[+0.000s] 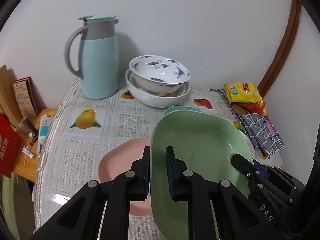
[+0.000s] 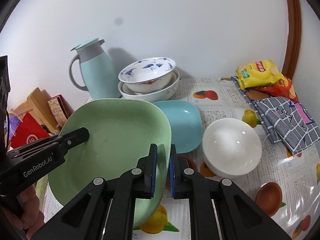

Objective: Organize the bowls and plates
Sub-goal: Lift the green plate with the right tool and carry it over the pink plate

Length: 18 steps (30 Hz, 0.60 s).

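A green square plate (image 1: 200, 140) hangs tilted above the table, held at two opposite rims. My left gripper (image 1: 158, 150) is shut on its left rim, and my right gripper (image 2: 163, 147) is shut on its right rim (image 2: 120, 130). Each gripper shows in the other's view, the right gripper (image 1: 240, 160) and the left gripper (image 2: 84, 134). A pink plate (image 1: 120, 160) lies on the table below the green one. Behind it lies a blue plate (image 2: 180, 124), and a white bowl (image 2: 232, 146) stands to its right. Patterned porcelain bowls (image 1: 158, 80) are stacked at the back.
A light blue thermos jug (image 1: 98, 64) stands at the back left by the wall. Snack packets (image 1: 242, 93) and a folded checked cloth (image 1: 260, 132) lie at the right edge. Boxes and small items crowd a wooden shelf (image 1: 24, 160) on the left. A hand (image 2: 26, 210) holds the left gripper.
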Each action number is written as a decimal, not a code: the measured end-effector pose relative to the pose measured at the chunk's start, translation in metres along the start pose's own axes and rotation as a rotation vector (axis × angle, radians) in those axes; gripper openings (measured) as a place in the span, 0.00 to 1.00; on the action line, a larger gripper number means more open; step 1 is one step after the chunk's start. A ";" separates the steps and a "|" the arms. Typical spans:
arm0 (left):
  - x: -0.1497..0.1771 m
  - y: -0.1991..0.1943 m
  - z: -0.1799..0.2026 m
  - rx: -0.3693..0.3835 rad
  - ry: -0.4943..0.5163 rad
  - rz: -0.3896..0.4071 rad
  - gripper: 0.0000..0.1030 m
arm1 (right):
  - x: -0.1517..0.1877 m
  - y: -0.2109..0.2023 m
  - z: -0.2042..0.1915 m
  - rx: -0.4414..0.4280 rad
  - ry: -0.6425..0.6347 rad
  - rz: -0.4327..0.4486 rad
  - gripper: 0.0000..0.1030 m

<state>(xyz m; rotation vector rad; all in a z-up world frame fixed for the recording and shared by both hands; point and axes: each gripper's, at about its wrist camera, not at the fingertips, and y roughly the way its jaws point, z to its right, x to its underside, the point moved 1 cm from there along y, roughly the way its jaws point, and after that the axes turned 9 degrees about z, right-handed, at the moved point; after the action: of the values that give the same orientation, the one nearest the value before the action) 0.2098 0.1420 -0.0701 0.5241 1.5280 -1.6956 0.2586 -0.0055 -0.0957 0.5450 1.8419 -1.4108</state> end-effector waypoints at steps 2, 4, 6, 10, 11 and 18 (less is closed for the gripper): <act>0.002 0.000 -0.009 -0.015 -0.012 -0.004 0.14 | 0.002 0.005 -0.009 -0.014 -0.012 -0.010 0.10; 0.007 0.001 -0.019 -0.036 -0.028 -0.015 0.14 | 0.006 0.009 -0.017 -0.025 -0.027 -0.024 0.10; 0.012 0.004 -0.028 -0.052 -0.038 -0.027 0.14 | 0.011 0.017 -0.026 -0.037 -0.044 -0.046 0.10; 0.026 0.015 -0.047 -0.078 -0.070 -0.066 0.14 | 0.026 0.032 -0.038 -0.055 -0.064 -0.093 0.10; 0.030 0.018 -0.050 -0.083 -0.077 -0.074 0.14 | 0.030 0.037 -0.040 -0.058 -0.068 -0.105 0.10; 0.051 0.041 -0.066 -0.092 -0.108 -0.129 0.14 | 0.047 0.062 -0.046 -0.053 -0.106 -0.168 0.10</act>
<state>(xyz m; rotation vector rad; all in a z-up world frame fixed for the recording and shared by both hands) 0.1967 0.1928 -0.1470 0.2864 1.5811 -1.7118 0.2591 0.0524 -0.1652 0.2888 1.8689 -1.4663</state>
